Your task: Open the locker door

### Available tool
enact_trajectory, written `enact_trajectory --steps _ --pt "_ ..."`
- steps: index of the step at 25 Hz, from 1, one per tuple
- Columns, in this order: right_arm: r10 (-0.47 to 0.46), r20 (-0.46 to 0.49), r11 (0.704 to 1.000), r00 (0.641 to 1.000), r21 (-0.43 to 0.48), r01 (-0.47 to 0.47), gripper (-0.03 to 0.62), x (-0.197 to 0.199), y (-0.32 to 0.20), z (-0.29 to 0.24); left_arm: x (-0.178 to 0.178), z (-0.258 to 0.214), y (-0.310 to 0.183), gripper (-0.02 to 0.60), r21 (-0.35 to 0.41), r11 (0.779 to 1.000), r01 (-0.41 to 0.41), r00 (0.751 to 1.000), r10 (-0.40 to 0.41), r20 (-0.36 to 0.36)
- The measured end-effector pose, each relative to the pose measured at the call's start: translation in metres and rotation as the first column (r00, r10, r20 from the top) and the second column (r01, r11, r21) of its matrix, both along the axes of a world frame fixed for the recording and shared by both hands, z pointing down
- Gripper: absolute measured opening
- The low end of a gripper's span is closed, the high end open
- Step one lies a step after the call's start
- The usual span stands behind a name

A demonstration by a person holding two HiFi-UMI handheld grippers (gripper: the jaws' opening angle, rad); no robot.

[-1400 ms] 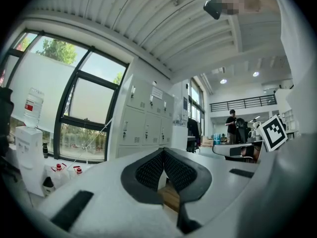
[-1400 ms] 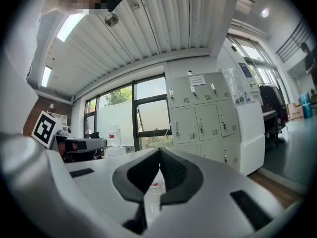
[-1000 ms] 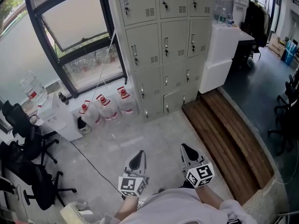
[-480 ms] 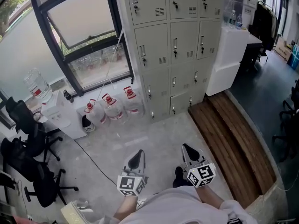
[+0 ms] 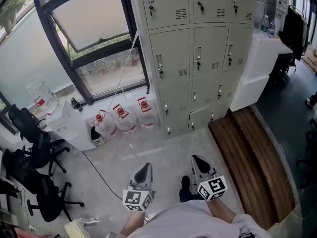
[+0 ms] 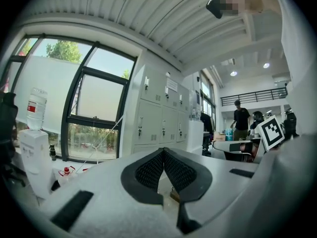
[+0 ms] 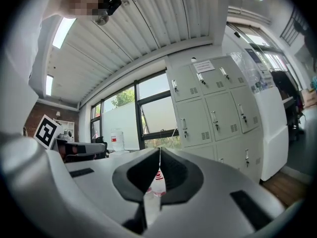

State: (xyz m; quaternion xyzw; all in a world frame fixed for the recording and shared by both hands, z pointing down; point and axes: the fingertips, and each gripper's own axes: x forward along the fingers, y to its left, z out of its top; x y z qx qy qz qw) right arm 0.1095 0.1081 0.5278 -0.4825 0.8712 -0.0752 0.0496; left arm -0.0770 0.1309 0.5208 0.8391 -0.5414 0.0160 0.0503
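Note:
A bank of grey lockers (image 5: 198, 48) stands against the far wall, every door closed, each with a small handle and vent. It also shows in the left gripper view (image 6: 161, 125) and the right gripper view (image 7: 210, 113). My left gripper (image 5: 143, 171) and right gripper (image 5: 199, 162) are held side by side low in the head view, well short of the lockers and pointing level at them. The left gripper (image 6: 163, 152) has its pads meeting at the tips with nothing between them. The right gripper (image 7: 159, 152) is also shut and empty.
Three water jugs (image 5: 126, 119) stand on the floor left of the lockers, beside a white dispenser (image 5: 62, 120) and a large window (image 5: 84, 38). Black office chairs (image 5: 27, 157) are at the left. A wooden step (image 5: 252, 157) and white cabinet (image 5: 257, 68) lie right. People stand far off (image 6: 241, 120).
The lockers have grown larger and slid down and right in the head view. Both grippers have come closer to them, staying shut and side by side.

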Motion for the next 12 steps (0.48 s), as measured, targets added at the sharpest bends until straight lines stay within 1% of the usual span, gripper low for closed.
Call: enact_trajectory --steps 4,8,12 --pt "-0.005 0.015 1.000 1.000 -0.002 0.005 0.014 0.013 -0.078 -0.006 0.009 -0.006 -0.077 0.003 0.008 1.000 0.016 1.000 -0.016 0.006" --pt "-0.043 0.005 0.999 0.999 0.031 0.042 0.014 0.021 -0.153 -0.024 0.017 -0.030 -0.154 0.002 0.066 0.997 0.050 0.998 -0.052 0.027" --pt "-0.064 -0.013 0.997 0.998 0.050 0.065 0.014 0.025 -0.211 -0.037 0.018 -0.045 -0.207 0.003 0.088 0.992 0.087 0.996 -0.088 0.002"
